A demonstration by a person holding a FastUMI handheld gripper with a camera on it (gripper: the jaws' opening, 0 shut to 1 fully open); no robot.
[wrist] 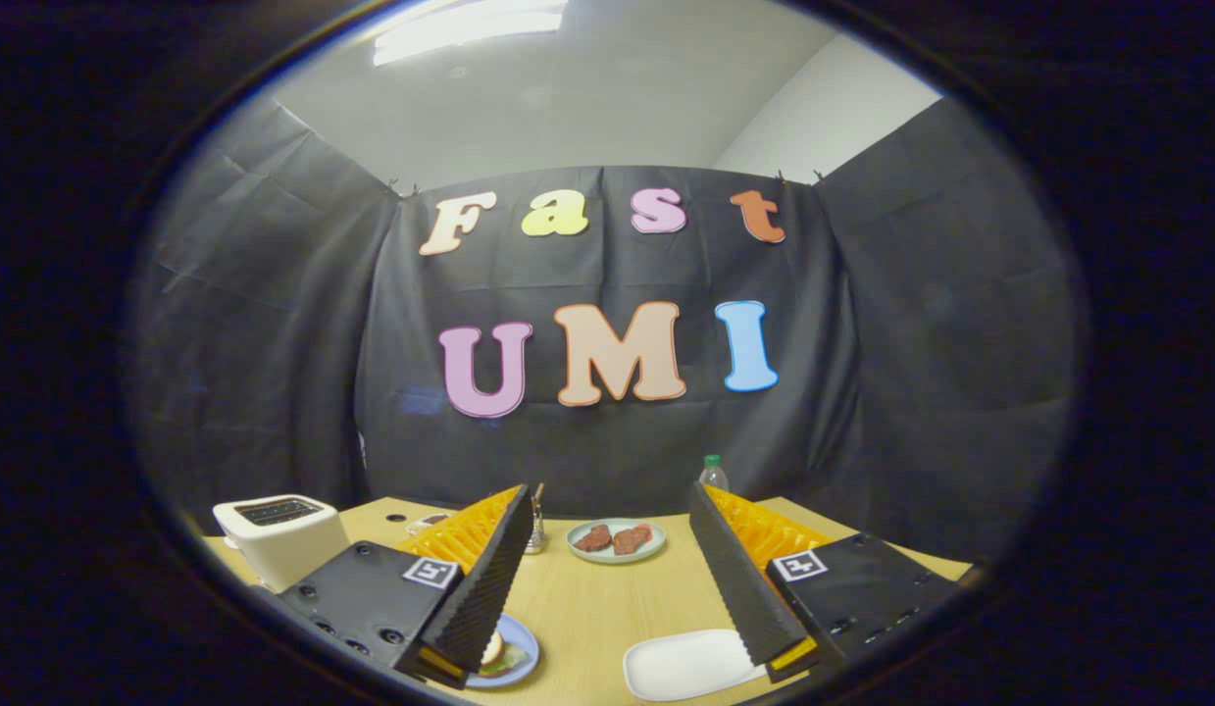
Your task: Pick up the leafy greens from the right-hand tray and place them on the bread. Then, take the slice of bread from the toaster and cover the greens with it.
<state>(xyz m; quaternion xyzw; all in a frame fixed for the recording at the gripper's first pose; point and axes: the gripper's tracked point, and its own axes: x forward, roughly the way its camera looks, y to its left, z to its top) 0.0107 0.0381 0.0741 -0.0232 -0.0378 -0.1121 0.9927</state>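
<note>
Gripper (607, 588): jaws wide apart, holding nothing. Near right, white tray (681, 667), bare. Near left, blue plate (519, 655) with bread and greens (499, 655). Far left, toaster (278, 534). Risk: toast may snag in the slot.
</note>
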